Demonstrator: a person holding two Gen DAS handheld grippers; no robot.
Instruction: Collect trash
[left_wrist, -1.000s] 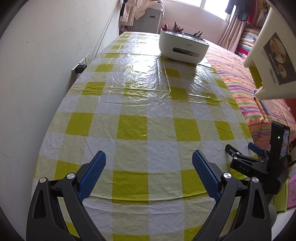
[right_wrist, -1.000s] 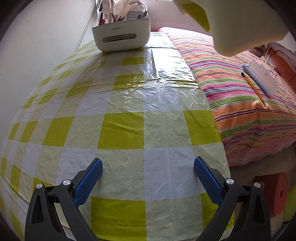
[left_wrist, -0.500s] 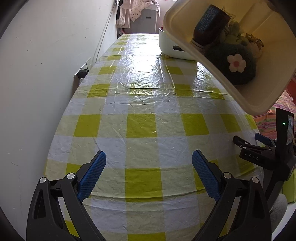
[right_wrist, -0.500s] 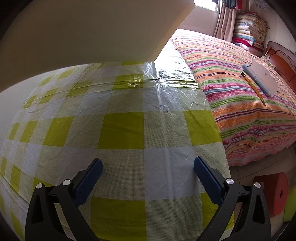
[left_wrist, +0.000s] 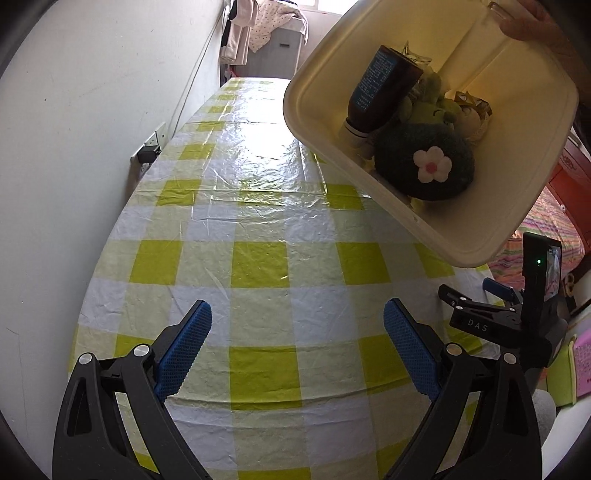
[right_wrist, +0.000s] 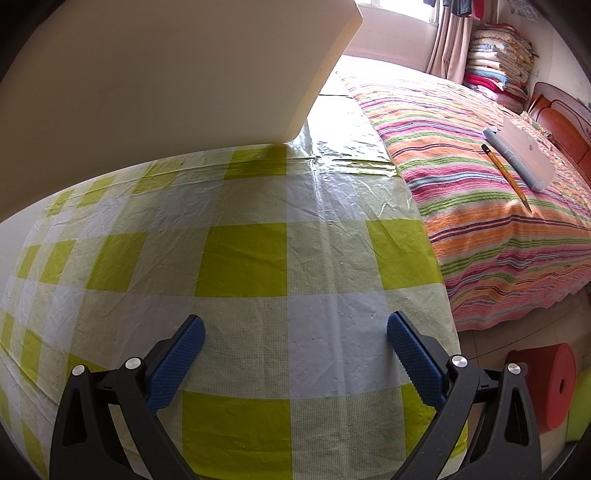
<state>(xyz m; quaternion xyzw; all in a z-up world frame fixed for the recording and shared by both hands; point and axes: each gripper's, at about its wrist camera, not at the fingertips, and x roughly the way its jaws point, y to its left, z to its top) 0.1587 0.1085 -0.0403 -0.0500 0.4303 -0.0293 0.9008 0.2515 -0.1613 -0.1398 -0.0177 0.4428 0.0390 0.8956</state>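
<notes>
Above the worktop (left_wrist: 258, 266) a cream bin (left_wrist: 517, 155) now hangs tilted, mouth toward the left camera — a second ago only its outer side showed at the right edge. Inside: dark bottle (left_wrist: 384, 92), green plush with a flower (left_wrist: 424, 166), crinkled wrappers. Likely about to be tipped out. Left hand-held gripper (left_wrist: 297, 347) and right hand-held gripper (right_wrist: 295, 358) both wide, empty. Bin blocks the far worktop; striped bed (right_wrist: 480, 221) alongside.

Bright window daylight glares off the tablecloth (left_wrist: 258, 177); fisheye bends edges, corners dark, focus sharp.
</notes>
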